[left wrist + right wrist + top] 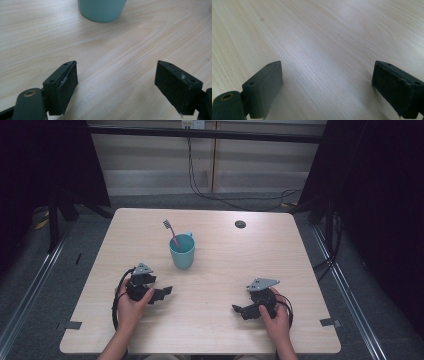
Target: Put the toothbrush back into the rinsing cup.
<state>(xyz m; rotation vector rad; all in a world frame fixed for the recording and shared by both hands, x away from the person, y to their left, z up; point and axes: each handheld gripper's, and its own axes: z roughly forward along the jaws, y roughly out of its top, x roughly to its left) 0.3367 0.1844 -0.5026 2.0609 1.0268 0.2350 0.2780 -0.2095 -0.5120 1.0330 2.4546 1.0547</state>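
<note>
Writing is nowhere readable on the teal cup [182, 251] or on the toothbrush [171, 234] standing in it; a small tag at the top edge of the high view is too small to make out. On the pale wooden table [220, 325], the cup stands upright near the middle, a little toward the far side and left of centre, with its handle on the far right. The toothbrush has a pink handle whose lower end sits inside the cup, and its long axis leans up and away toward the far left, with the dark bristled head at the top, clear of the rim. The left gripper [167, 292] lies low over the table in the person's left hand [131, 307], just in front and left of the cup (near it, not touching), its jaws pointing to the right. In the left gripper view those jaws stand wide apart with bare wood between them and the cup's base straight ahead. The right gripper [239, 310], held in the right hand [277, 315], points left toward the middle of the table, and its jaws are equally spread, holding nothing.
</note>
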